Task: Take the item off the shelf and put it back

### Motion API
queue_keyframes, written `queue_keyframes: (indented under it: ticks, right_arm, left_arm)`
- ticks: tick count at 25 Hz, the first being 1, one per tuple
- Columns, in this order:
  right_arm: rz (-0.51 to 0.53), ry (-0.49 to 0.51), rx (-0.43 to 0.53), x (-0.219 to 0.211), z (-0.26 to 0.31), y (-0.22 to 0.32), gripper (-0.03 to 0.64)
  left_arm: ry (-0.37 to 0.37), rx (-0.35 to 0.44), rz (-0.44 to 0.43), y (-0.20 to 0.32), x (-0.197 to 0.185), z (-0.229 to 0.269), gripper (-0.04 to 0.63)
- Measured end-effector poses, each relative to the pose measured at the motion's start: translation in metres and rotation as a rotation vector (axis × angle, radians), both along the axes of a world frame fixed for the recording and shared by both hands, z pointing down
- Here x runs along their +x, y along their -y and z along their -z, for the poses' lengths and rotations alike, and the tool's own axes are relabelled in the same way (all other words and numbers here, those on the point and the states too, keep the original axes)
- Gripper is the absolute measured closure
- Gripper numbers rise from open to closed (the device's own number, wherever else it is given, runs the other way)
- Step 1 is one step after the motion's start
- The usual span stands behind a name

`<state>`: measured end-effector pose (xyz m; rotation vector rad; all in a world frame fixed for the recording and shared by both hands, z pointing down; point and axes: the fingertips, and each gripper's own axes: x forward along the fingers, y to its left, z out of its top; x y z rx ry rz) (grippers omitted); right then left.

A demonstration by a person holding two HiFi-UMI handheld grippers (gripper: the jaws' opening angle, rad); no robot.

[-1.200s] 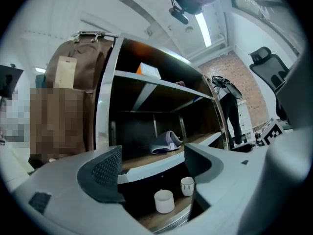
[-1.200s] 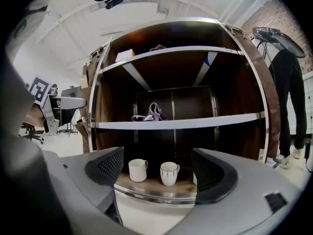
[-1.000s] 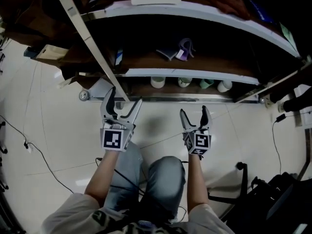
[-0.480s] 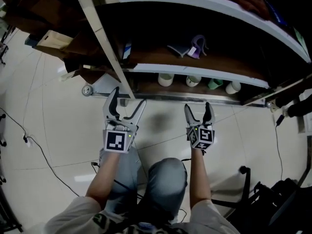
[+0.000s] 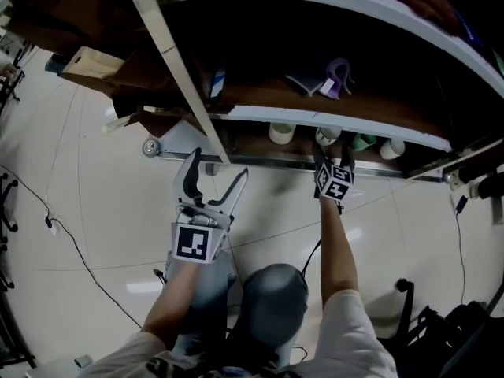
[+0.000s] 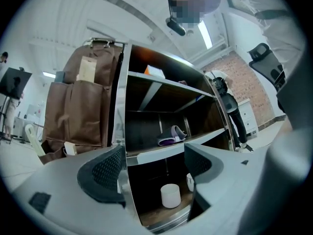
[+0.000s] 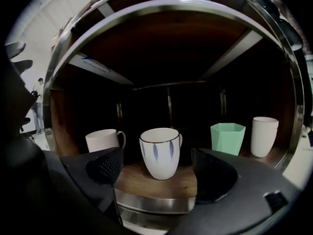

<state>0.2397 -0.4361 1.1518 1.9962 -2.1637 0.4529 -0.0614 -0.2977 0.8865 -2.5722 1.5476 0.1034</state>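
A white mug with blue leaf marks (image 7: 160, 153) stands at the front of the bottom shelf (image 7: 156, 180). In the right gripper view it sits just ahead of my right gripper (image 7: 157, 171), centred between the open jaws, and the pads (image 7: 105, 168) do not touch it. In the head view my right gripper (image 5: 333, 154) reaches the bottom shelf's edge below that mug (image 5: 327, 135). My left gripper (image 5: 216, 172) hangs open and empty in front of the shelf post (image 5: 177, 61). The left gripper view looks past my left gripper (image 6: 152, 168) at the shelves.
Beside the mug stand a plain white mug (image 7: 102, 141), a green faceted cup (image 7: 227, 138) and a white tumbler (image 7: 264, 136). A grey and purple item (image 5: 335, 77) lies on the shelf above. A brown bag (image 6: 80, 106) hangs left of the rack. Cables (image 5: 63, 242) trail on the floor.
My right gripper has moved forward and down to the bottom shelf's edge, jaws still open. The left gripper has hardly moved.
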Motion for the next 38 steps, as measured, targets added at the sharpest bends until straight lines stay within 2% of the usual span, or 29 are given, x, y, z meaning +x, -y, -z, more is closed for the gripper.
queue_keyframes:
  ticks: [3,9,13,14,18,24,29,34,38]
  right_arm:
    - [-0.027,0.036,0.016,0.011,-0.008,0.019,0.132]
    - [-0.019,0.042,0.019,0.010,-0.012,0.053,0.135]
    - [0.022,0.015,0.005,0.003,-0.013,0.060,0.171]
    - [0.032,0.006,0.002,0.001,-0.014,0.060,0.210]
    - [0.061,-0.028,-0.008,-0.002,-0.012,0.057,0.215]
    - [0.066,-0.041,0.048,0.002,0.010,0.021,0.215]
    - [0.133,-0.073,0.130,-0.021,0.052,-0.027,0.215]
    - [0.140,-0.047,0.227,-0.036,0.119,-0.088,0.215]
    - [0.100,-0.012,0.267,-0.035,0.180,-0.135,0.215]
  left_arm:
    - [0.011,-0.002,-0.011,-0.005,0.002,0.003,0.221]
    - [0.050,0.010,-0.019,-0.014,0.000,0.003,0.221]
    - [0.059,0.002,-0.017,-0.016,-0.003,0.001,0.221]
    - [0.059,0.002,-0.016,-0.016,-0.003,0.001,0.221]
    - [0.052,0.016,-0.030,-0.016,0.002,0.003,0.221]
    - [0.047,0.004,-0.057,-0.021,0.014,0.006,0.221]
    - [0.035,-0.013,-0.076,-0.022,0.021,0.009,0.221]
    - [0.032,0.000,-0.092,-0.024,0.028,0.017,0.221]
    - [0.032,0.009,-0.077,-0.020,0.023,0.025,0.221]
